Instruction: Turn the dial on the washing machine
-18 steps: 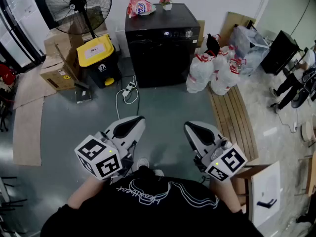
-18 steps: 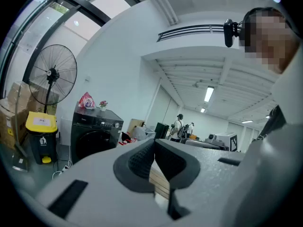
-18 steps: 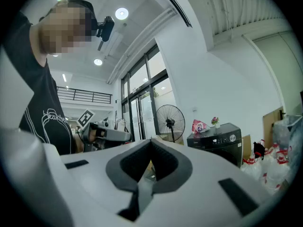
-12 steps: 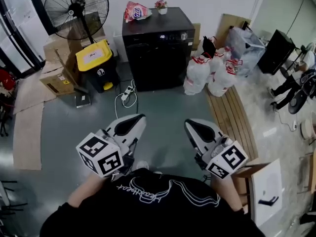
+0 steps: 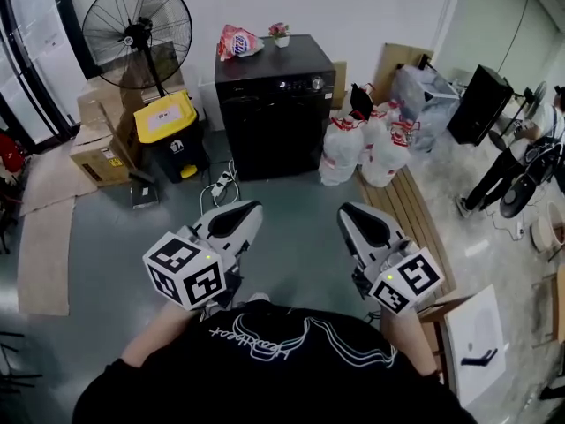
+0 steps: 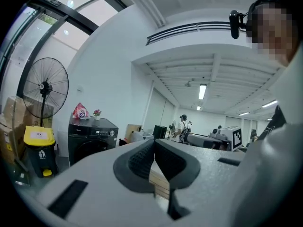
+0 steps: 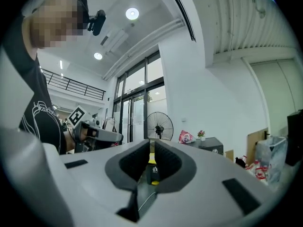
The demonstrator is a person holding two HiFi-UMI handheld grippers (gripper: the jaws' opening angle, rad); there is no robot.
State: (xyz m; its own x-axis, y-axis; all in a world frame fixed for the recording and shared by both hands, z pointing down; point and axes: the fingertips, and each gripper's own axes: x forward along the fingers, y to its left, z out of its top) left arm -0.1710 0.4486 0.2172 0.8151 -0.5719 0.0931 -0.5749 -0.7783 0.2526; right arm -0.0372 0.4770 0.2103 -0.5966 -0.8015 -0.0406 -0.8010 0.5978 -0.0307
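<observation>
The person is standing well back from the washing machine (image 5: pixel 274 113), which sits at 12 o'clock against the white wall. Its dial (image 5: pixel 317 83) is the little round silver knob toward the right end of the control strip, and nothing is touching it. Both claws are held level, low in front of the person's chest and pointing toward the machine. The left gripper (image 5: pixel 237 219) is at about 11 o'clock and the right gripper (image 5: pixel 360 223) at about 1. Each gripper's own view shows the jaws drawn together with nothing between them, so both are closed and empty. On top of the machine there's a pink bag (image 5: pixel 237 41) and a small flower pot (image 5: pixel 280 34). A standing fan (image 5: pixel 137 34) is off at 10 o'clock with a yellow-lidded bin (image 5: pixel 166 117) below it. A bunch of white bags (image 5: pixel 362 144) sit on the floor just beside the machine, on its 3 o'clock side.
</observation>
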